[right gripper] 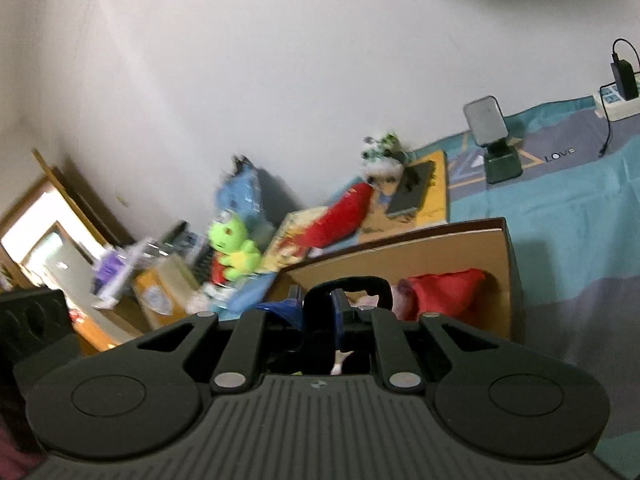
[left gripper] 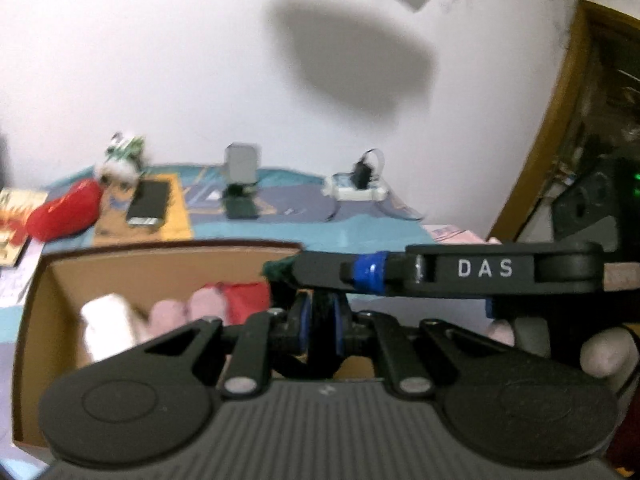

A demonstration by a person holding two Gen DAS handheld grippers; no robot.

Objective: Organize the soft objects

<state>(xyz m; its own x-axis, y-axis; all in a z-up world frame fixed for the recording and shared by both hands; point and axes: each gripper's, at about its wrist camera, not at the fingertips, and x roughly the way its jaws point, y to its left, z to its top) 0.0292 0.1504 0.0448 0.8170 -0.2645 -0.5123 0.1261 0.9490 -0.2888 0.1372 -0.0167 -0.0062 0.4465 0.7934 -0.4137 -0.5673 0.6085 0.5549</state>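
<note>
Several soft toys fill the box (left gripper: 36, 300); red plush (left gripper: 64, 212) and frog (right gripper: 234, 248) remain outside. Both grippers' (left gripper: 325, 320) (right gripper: 338, 312) grasp state cannot be told.

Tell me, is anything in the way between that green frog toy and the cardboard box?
Nothing visible blocks it. The green frog toy sits just beyond the cardboard box, beside the box's wall, with only a flat picture book lying nearby. The box is open on top, so the frog could be lifted straight in.
</note>
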